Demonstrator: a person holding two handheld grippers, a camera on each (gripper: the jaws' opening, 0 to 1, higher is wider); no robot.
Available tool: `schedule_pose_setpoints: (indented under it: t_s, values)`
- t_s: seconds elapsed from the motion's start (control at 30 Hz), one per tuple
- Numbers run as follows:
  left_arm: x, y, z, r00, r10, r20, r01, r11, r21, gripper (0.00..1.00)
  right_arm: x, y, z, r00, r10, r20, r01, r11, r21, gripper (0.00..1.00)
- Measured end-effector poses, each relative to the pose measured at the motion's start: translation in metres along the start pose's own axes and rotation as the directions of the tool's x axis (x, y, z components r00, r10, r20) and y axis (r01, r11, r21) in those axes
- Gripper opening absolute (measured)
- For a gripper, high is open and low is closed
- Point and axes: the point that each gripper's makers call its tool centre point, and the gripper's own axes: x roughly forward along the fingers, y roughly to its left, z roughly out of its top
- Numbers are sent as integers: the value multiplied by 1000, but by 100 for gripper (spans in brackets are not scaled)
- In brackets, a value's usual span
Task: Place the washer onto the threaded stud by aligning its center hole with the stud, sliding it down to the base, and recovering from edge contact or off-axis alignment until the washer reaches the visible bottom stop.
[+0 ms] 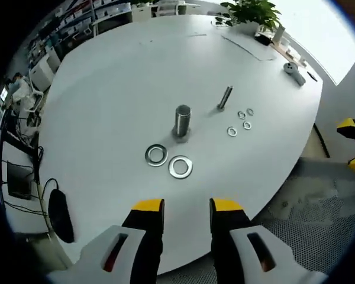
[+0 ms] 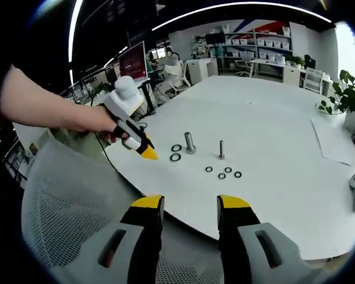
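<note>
Left gripper view: left tongs (image 1: 186, 207) hang over the near edge of the white tabletop (image 1: 118, 100), jaws parted, nothing between them. Thick threaded stud (image 1: 183, 121) stands upright mid-tabletop. Two large washers lie flat just in front of it: one (image 1: 157, 155) to the left, the other (image 1: 180, 167) beside it, touching or nearly so; neither is on the stud. A thinner bolt (image 1: 225, 97) stands further back, with four small washers (image 1: 241, 120) scattered near it. A potted plant (image 1: 248, 15) sits at the far edge.

Right gripper view: right tongs (image 2: 189, 206) are off the tabletop edge, above a mesh chair back (image 2: 65, 201), jaws apart and empty. A hand (image 2: 100, 121) holds the left tongs near the large washers.
</note>
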Motion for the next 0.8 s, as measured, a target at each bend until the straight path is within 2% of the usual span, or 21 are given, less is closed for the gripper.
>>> schedule_pose_setpoints:
  t_s: [0.1, 0.17, 0.2, 0.33, 0.43, 0.5, 0.7, 0.73, 0.8]
  values:
    - [20, 10, 9, 1000, 8, -20, -8, 1000, 1, 29, 0, 0, 0, 1000, 2, 0, -2, 1000, -1, 38]
    - [19, 5, 6, 999, -9, -48, 7, 999, -41, 29, 1, 1, 1, 1000, 2, 4, -2, 1000, -1, 38]
    - [28, 7, 8, 999, -11, -54, 8, 999, -46, 29, 1, 1, 1, 1000, 4, 4, -4, 1000, 0, 38]
    - [46, 15, 12, 997, 21, -75, -24, 999, -33, 29, 1, 2, 0, 1000, 8, -2, -8, 1000, -2, 38]
    - [45, 21, 14, 995, 61, -77, -61, 998, 0, 28, 2, 2, 0, 1000, 10, -1, -10, 1000, -3, 38]
    - [48, 18, 18, 996, 62, -71, -62, 998, -1, 28, 2, 3, 0, 1000, 14, 0, -14, 1000, -4, 38]
    - [64, 22, 17, 992, 71, -107, -71, 997, 9, 27, 3, 6, -2, 1000, 29, -11, -29, 1000, -12, 37]
    - [60, 20, 12, 990, 73, -120, -73, 997, 5, 27, 3, 6, -2, 999, 31, -11, -31, 999, -13, 37]
    - [60, 23, 14, 990, 88, -114, -86, 996, 26, 24, 3, 7, -2, 999, 34, -12, -34, 999, -16, 37]
